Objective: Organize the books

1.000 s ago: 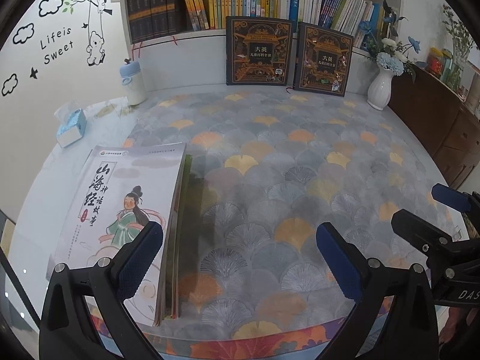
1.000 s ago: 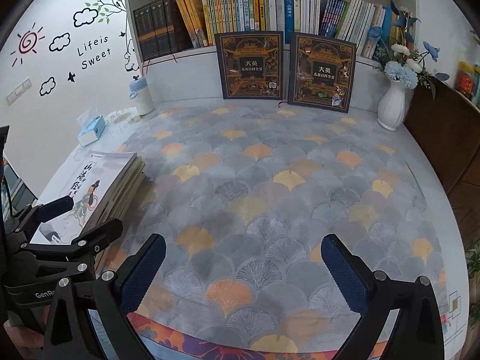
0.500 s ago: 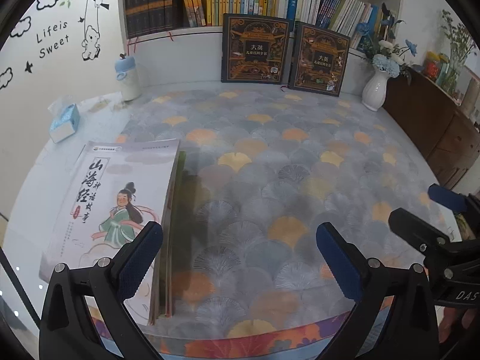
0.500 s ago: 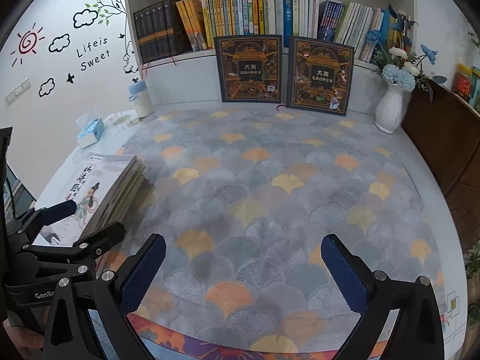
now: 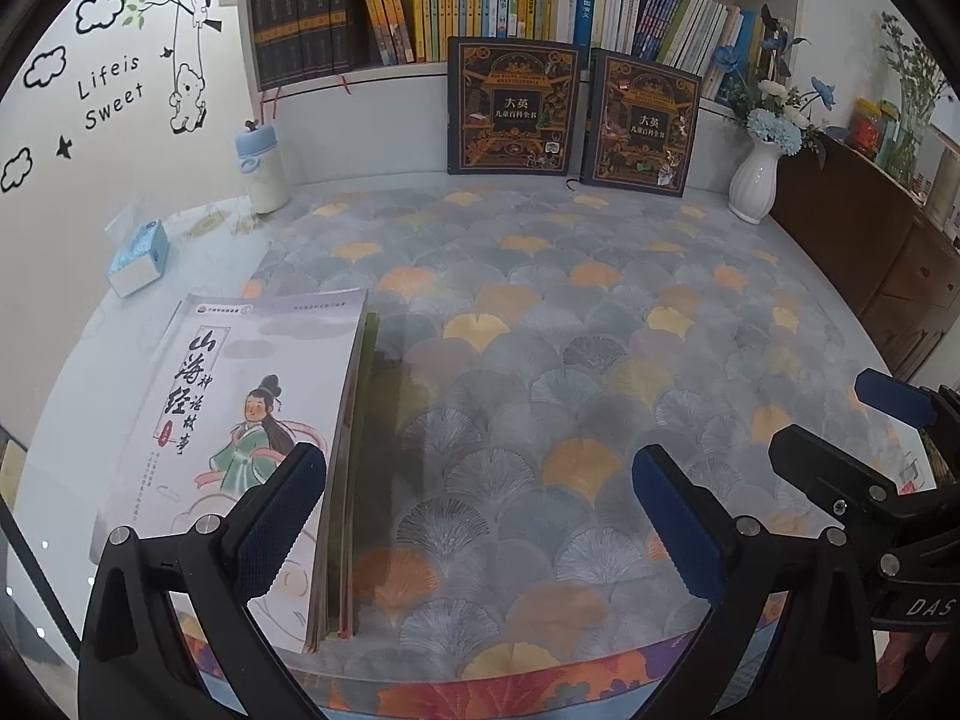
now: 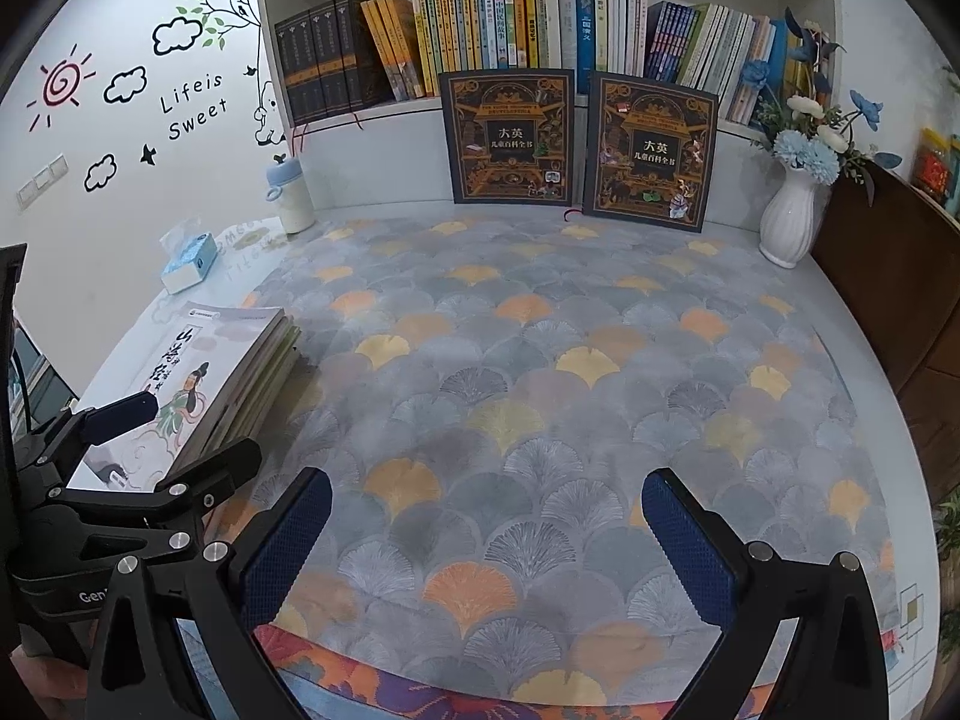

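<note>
Paper-covered book stack (image 5: pixel 252 438) squared at table's left | left gripper (image 5: pixel 474 516), right gripper (image 6: pixel 486 534) both released, empty | stage ambiguous: stacking done or pending.

On the wall sticker (image 5: pixel 111 90) I read "Lifeis Sweet". The top book of the stack (image 5: pixel 240 420) says 山海经神话故事. Both dark books (image 5: pixel 513 108) say 大英儿童百科全书. My right gripper (image 5: pixel 894 438) shows "DAS", my left gripper (image 6: pixel 174 438) "Gen".
</note>
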The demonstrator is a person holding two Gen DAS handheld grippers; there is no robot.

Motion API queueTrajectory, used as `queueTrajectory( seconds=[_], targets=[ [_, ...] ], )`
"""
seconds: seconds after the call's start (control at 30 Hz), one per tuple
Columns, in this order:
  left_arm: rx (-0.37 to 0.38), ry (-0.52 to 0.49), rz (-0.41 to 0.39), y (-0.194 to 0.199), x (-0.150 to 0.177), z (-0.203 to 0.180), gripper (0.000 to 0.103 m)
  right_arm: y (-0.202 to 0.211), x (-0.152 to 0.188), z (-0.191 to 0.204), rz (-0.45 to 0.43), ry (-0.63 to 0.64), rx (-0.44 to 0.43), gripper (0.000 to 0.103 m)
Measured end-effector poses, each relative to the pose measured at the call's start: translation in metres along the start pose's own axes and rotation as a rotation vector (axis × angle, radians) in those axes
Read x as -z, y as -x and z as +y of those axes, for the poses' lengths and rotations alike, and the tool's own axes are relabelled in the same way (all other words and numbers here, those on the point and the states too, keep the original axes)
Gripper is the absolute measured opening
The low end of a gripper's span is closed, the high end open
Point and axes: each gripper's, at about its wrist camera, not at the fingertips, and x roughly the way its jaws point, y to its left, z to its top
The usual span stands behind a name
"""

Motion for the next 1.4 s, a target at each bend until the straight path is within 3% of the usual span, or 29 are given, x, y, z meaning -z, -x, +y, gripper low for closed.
queueTrajectory(
  seconds=[0.77,1.4],
  targets=[
    [-0.004,0.004,-0.018,0.000,-0.017,-0.008,0.102,-0.002,-0.012,-0.013,-0.004,-0.009,-0.021,0.103],
    [-0.017,0.004,-0.016,-0.009,-0.018,0.003,0.102,-0.013,-0.014,0.001,0.022,0.017,-0.006,0.103]
  ],
)
